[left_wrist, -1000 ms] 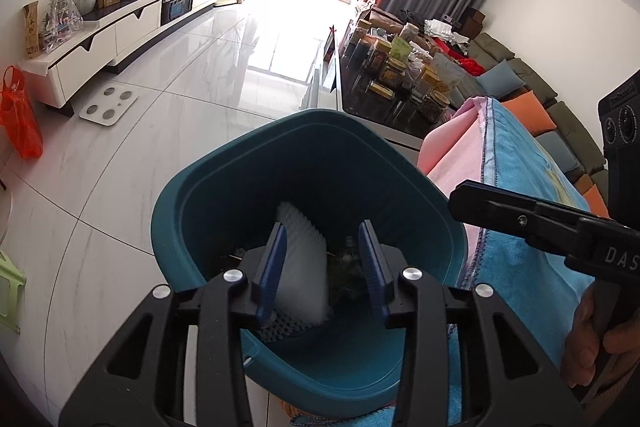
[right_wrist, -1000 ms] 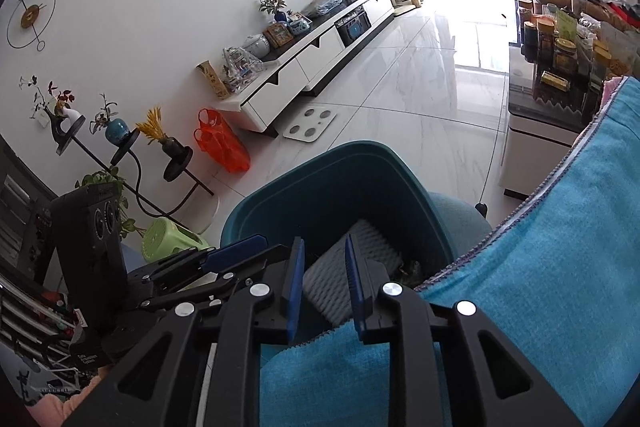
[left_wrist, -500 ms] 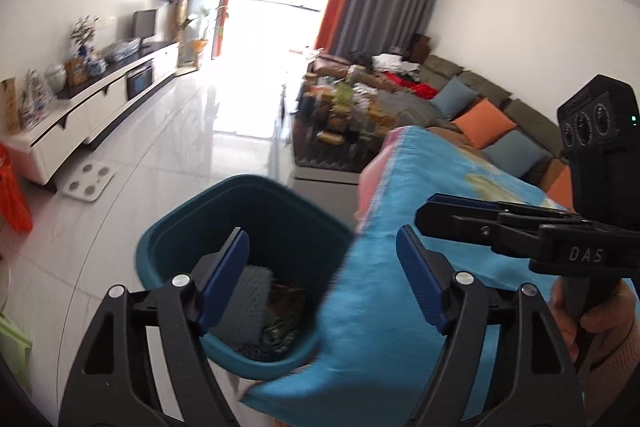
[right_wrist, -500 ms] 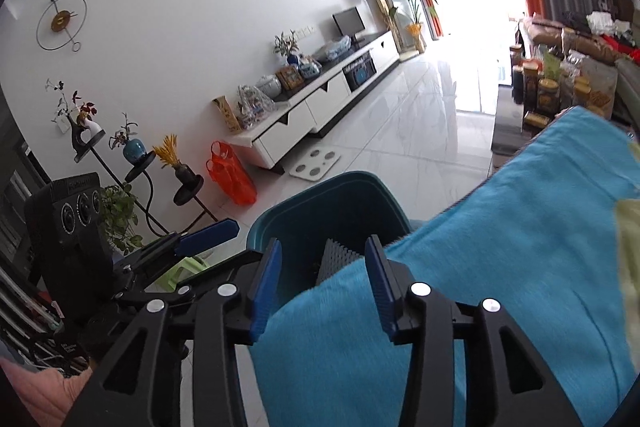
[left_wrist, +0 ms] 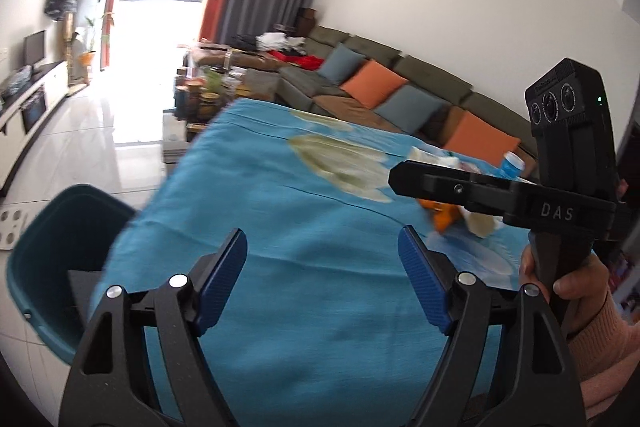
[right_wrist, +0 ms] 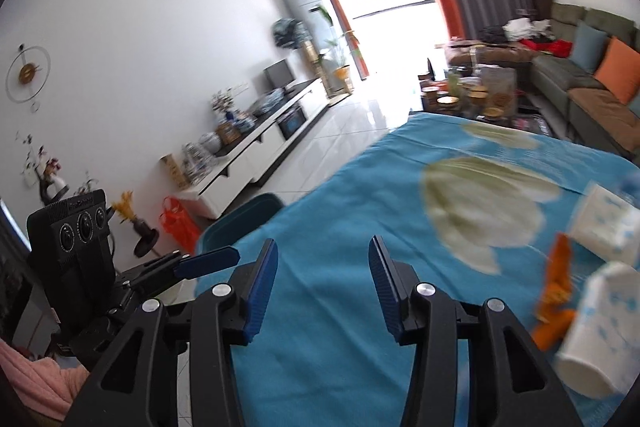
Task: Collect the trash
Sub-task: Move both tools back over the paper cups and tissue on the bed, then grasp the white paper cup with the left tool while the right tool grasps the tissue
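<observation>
Smooth blue cloth (left_wrist: 304,227) lies under both released grippers; crumpled orange wrapper (right_wrist: 554,291) nearby.

The only legible lettering is "DAS", in pale capitals on the black body of the right hand-held gripper (left_wrist: 400,179), seen from the left wrist view. Small print on its camera block (left_wrist: 568,107) is too blurred to read.

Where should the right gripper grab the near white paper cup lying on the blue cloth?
Take the white paper cup across its middle, coming down from above with one finger on each long side. It lies tipped over, open mouth toward the camera, so the rounded wall is the reachable part. The right gripper is open and empty.
</observation>
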A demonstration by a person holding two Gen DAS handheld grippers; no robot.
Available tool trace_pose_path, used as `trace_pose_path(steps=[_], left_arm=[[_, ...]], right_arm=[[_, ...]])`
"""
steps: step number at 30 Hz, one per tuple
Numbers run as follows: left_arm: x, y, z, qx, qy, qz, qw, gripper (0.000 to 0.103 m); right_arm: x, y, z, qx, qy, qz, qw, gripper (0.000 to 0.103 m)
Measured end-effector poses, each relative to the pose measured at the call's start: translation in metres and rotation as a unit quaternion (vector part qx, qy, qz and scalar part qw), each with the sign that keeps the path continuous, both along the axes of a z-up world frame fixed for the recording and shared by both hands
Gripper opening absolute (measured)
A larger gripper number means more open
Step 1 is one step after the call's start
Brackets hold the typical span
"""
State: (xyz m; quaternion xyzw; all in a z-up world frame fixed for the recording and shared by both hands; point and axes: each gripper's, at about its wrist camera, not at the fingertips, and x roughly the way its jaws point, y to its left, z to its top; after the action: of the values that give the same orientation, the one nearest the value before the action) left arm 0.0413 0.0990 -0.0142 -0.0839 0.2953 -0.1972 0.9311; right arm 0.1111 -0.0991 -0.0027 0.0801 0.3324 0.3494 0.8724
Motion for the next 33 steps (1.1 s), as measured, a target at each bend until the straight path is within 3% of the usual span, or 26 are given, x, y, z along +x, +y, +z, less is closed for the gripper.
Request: trace_pose_path(steps=[8,16,26,33], left_arm=[[0.019,-0.081,-0.008,0.007,0.020,-0.084,0.9963,0.076],[0.042,-0.146,-0.020,0.011,0.053,-0.142,0.9883,0.071],[0.066,-0.184,-0.024,0.012,0.091,-0.158,0.9833,0.068],[0.081,-0.194,-0.029,-0.004,0.121,-0.166,0.9787,0.068]], right_arm=[[-0.008,-0.099,-0.016,-0.005,0.013,-0.110,0.994,0.045],[-0.012,-0.169,-0.030,0.002,0.022,-0.188,0.982,0.045],[0.002,-0.209,-0.049,-0.003,0.046,-0.229,0.972,0.045],[0.022,-0.220,-0.065,-0.001,0.076,-0.236,0.969,0.051]])
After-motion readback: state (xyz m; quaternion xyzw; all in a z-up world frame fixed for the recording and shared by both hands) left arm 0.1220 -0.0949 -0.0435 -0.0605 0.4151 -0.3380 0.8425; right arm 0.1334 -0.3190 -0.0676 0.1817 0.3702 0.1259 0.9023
